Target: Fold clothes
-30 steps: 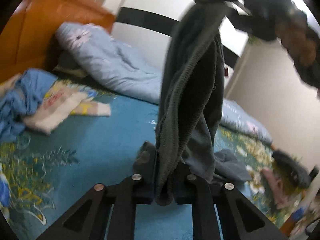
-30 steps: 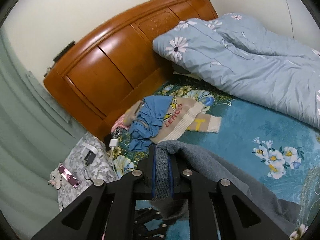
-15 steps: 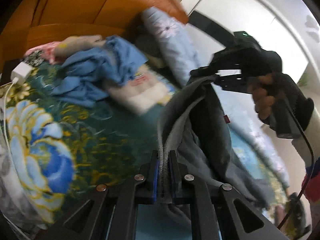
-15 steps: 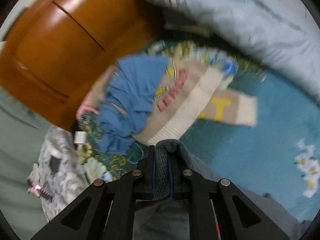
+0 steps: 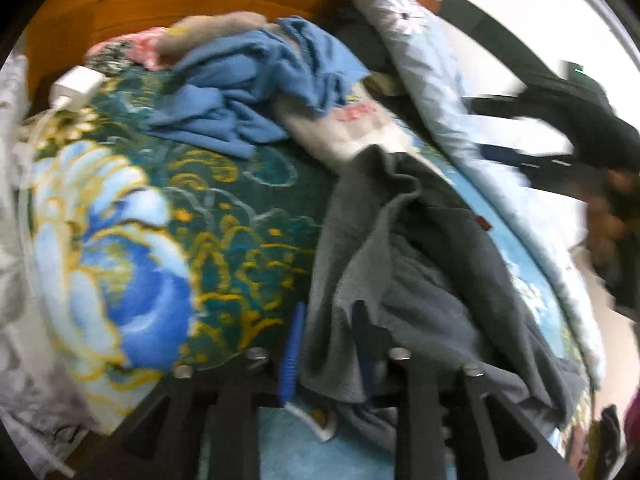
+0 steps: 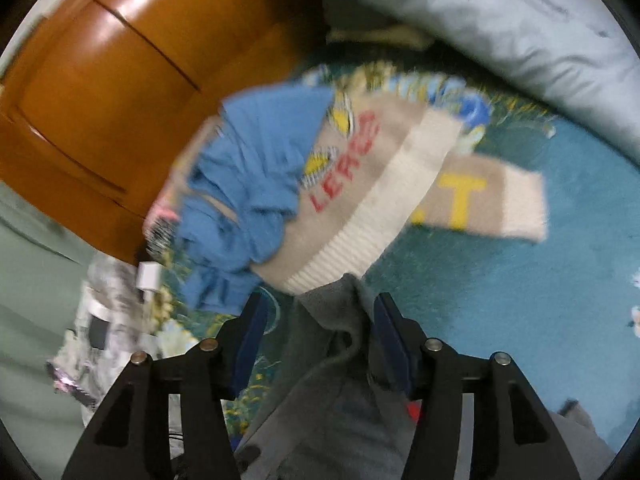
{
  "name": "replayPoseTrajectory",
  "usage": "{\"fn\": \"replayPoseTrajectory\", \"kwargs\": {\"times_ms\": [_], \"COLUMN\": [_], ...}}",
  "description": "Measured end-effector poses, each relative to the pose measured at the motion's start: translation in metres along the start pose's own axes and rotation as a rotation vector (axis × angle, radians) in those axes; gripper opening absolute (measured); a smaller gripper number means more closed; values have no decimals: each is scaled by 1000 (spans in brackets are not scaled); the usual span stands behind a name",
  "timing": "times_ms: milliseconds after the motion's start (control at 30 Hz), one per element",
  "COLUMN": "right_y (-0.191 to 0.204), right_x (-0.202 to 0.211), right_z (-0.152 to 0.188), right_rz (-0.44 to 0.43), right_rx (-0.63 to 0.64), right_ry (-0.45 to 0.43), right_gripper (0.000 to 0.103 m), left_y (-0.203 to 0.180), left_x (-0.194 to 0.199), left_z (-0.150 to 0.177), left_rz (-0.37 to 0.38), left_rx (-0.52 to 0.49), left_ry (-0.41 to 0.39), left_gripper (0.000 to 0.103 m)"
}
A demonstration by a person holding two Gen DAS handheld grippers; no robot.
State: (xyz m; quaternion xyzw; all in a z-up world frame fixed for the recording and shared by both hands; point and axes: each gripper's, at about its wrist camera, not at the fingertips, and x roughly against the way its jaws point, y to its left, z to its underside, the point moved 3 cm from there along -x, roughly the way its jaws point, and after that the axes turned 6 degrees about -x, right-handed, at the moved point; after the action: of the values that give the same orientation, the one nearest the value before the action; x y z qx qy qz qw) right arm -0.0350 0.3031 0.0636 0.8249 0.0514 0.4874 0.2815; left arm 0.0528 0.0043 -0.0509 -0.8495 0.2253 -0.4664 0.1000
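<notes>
Grey garment (image 5: 400,240): clamped half a second ago, now released onto bed (image 5: 248,208); left gripper (image 5: 328,344), right gripper (image 6: 320,332) fingers spread wide; drop apparently done.

Red letters "LEA", rest blurred, on beige sweater (image 6: 356,184); yellow "T" on its sleeve (image 6: 480,204).

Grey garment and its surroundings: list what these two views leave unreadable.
- Grey garment: left wrist view, lower part cut off by the frame edge and hidden behind the left gripper; its type is unclear.
- Its red tag: too small to read.
- Hand: left wrist view, motion-blurred.
- Beige sweater: right wrist view, red lettering blurred, partly under the blue garment.
</notes>
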Motion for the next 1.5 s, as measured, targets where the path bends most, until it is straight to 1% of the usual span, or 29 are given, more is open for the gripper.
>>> {"fn": "replayPoseTrajectory", "kwargs": {"times_ms": [33, 100, 167, 200, 267, 300, 333, 367, 467, 500, 533, 600, 667, 733, 867, 933, 967, 1000, 1100, 1167, 1233, 1267, 1300, 1333, 1367, 1400, 1500], "right_y": [-3, -20, -44, -58, -96, -116, -134, -150, -202, -218, -233, -255, -267, -277, -302, -314, -318, -320, -321, -322, -326, -328, -330, -331, -328, -325, -311], "right_x": [18, 62, 110, 132, 182, 204, 224, 239, 282, 291, 295, 288, 273, 255, 235, 228, 226, 226, 238, 247, 254, 255, 258, 260, 264, 267, 279], "right_z": [3, 18, 41, 54, 90, 110, 131, 149, 223, 252, 276, 317, 345, 363, 374, 369, 366, 363, 352, 343, 333, 328, 324, 321, 319, 316, 308], "right_rz": [-15, -31, -22, -4, 90, 136, 176, 206, 293, 309, 319, 329, 357, 390, 504, 575, 591, 590, 541, 510, 479, 460, 436, 411, 386, 368, 355], "right_rx": [-5, -13, -19, -19, -21, -30, -41, -57, -116, -135, -150, -167, -161, -143, -130, -134, -137, -138, -145, -159, -186, -202, -220, -230, -228, -223, -197], "right_ry": [-21, -74, -130, -161, -242, -279, -314, -343, -436, -452, -454, -424, -387, -366, -367, -381, -389, -409, -510, -567, -598, -604, -607, -618, -635, -647, -688], "right_gripper": [58, 60, 62, 63, 63, 63, 63, 64, 66, 66, 66, 66, 66, 66, 66, 66, 66, 66, 66, 66, 66, 59, 44, 34, 15, 8, 5], "left_y": [0, 1, -7, -13, -29, -38, -50, -64, -100, -113, -123, -143, -159, -170, -179, -182, -183, -184, -188, -186, -186, -187, -188, -189, -190, -190, -189], "left_x": [7, 21, 35, 42, 56, 61, 67, 70, 67, 64, 57, 44, 27, 21, 21, 22, 23, 24, 26, 24, 22, 21, 21, 21, 21, 21, 19], "left_z": [1, 1, 0, -1, -1, 0, 0, 2, 11, 18, 24, 36, 48, 57, 62, 64, 65, 65, 68, 67, 68, 69, 70, 70, 70, 70, 68], "left_rz": [-16, -34, -33, -34, -32, -28, -16, 4, 31, 33, 49, 83, 117, 106, 74, 60, 53, 46, 24, 18, 13, 14, 17, 19, 19, 17, 13], "left_rx": [9, 24, 18, 5, -30, -50, -77, -113, -209, -241, -261, -299, -307, -314, -333, -340, -343, -347, -358, -341, -335, -337, -342, -346, -353, -354, -347], "left_ry": [-5, -20, -44, -56, -88, -104, -122, -138, -154, -146, -114, -45, 43, 75, 85, 87, 87, 88, 90, 94, 99, 103, 106, 106, 106, 107, 111], "left_gripper": [37, 39, 43, 45, 53, 55, 59, 62, 67, 68, 68, 68, 68, 68, 68, 68, 68, 68, 68, 68, 68, 68, 68, 68, 68, 68, 68]}}
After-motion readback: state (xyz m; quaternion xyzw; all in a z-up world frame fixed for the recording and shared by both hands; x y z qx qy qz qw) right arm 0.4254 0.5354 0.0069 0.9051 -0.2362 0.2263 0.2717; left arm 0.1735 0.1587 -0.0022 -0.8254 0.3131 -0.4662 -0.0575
